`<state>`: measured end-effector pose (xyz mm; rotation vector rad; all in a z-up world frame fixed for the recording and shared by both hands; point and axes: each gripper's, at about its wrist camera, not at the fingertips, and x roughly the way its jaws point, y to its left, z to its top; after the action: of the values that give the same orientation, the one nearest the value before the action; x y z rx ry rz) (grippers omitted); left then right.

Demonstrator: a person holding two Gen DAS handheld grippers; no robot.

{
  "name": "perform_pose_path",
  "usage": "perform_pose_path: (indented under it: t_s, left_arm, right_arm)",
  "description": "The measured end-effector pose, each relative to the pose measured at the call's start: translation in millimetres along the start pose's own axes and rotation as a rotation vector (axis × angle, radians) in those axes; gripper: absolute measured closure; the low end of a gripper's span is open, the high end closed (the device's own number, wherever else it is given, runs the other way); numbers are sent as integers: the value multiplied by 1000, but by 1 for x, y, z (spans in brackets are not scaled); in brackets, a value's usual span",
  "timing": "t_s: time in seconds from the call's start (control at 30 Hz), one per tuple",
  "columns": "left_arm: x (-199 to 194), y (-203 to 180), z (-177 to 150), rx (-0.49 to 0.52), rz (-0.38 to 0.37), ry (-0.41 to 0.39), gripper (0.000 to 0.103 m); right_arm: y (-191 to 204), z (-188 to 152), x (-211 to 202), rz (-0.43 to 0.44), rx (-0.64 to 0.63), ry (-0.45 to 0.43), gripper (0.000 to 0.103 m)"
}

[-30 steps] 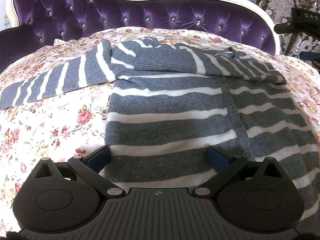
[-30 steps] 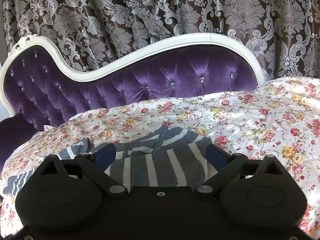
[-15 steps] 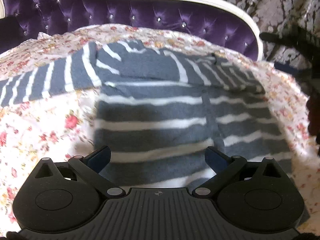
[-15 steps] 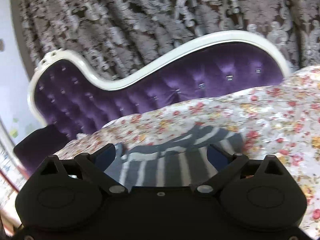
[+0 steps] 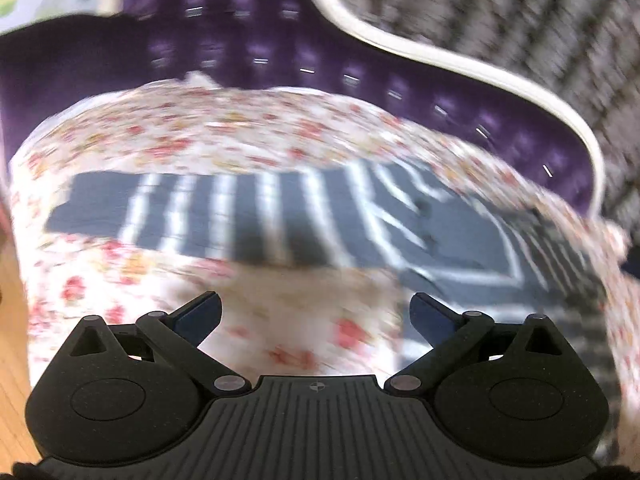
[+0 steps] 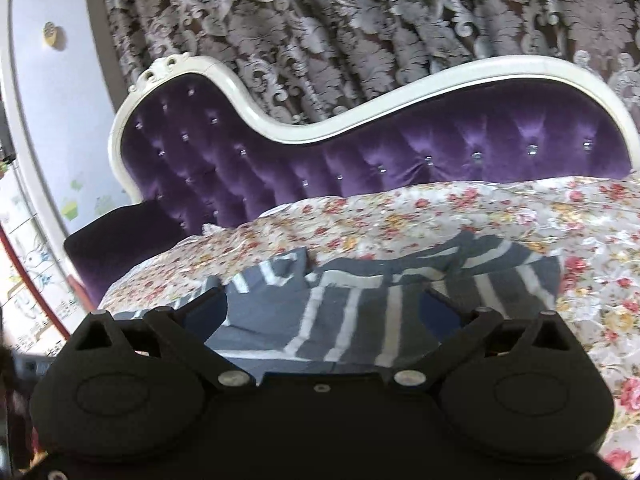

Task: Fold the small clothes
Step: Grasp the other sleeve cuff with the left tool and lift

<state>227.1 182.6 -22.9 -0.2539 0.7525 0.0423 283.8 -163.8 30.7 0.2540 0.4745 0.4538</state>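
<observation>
A grey cardigan with white stripes (image 5: pixel 440 236) lies on the floral sheet (image 5: pixel 280 148). In the blurred left wrist view its one sleeve (image 5: pixel 208 216) stretches out flat to the left. My left gripper (image 5: pixel 316 316) is open and empty, over bare sheet just in front of that sleeve. In the right wrist view the cardigan (image 6: pixel 360 312) lies close below my right gripper (image 6: pixel 326 312), which is open and empty, fingers spread above the folded-in part.
A purple tufted backrest with a white frame (image 6: pixel 360 160) runs behind the sheet. A patterned curtain (image 6: pixel 360 20) hangs behind it. Wooden floor (image 5: pixel 10 320) shows at the far left past the sheet's edge.
My left gripper has swung left, from over the cardigan's body to the sheet in front of the outstretched sleeve. My right gripper has dropped closer to the cardigan. Both stayed open.
</observation>
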Motion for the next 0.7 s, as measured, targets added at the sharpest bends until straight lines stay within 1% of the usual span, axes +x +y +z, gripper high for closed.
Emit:
perform_pose_path:
  t_s: [0.13,0.33,0.5,0.6,0.7]
  left_arm:
    - [3,50,14,-138,28,-20,1]
    - [18,105,29,-267,55,-52,1]
    - [34,132,30,-340,66,-42,1]
    - [44,142,30,-356,65,-38,1]
    - [51,148,32,-375,66,-52,1]
  right_arm:
    - [7,-3,2,39,-12,3,1]
    - [9,-7,10,63,4,33,1]
    - [12,-10,13,61,-11,43,1]
    - [13,-11,14,59,-15,47,1]
    - [12,-11,17,59,-9,52,1]
